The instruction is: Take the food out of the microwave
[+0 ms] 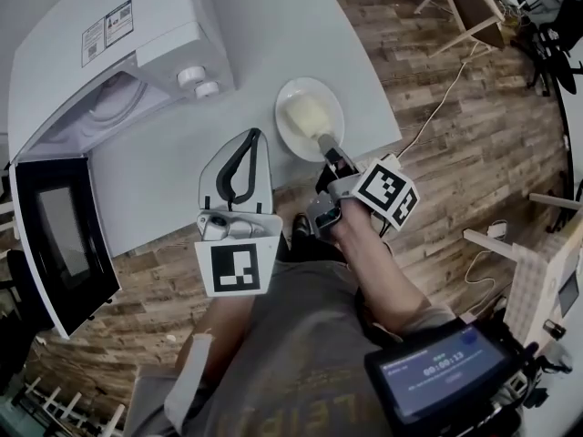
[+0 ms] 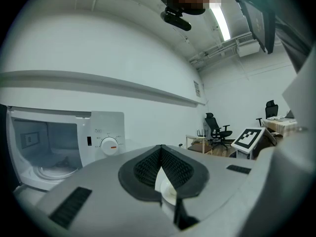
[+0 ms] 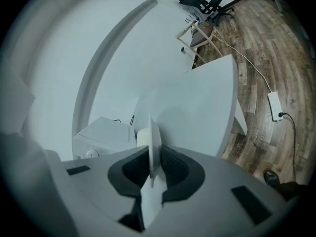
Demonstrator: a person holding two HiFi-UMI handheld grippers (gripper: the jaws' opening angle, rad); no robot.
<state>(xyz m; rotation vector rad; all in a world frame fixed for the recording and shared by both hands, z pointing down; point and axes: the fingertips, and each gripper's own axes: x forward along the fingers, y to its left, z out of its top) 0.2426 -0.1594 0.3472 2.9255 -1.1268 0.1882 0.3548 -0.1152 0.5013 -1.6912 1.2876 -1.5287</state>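
Grey-padded, the left gripper hangs just in front of the microwave. Its tips are pressed together on nothing, so it is probably spare for now. To the microwave's right, the right gripper pinches the near rim of the plate, an edge grip that keeps its pads off the pale food on it. Plate and food rest on the table, outside the microwave. The door stands swung wide and the chamber looks empty.
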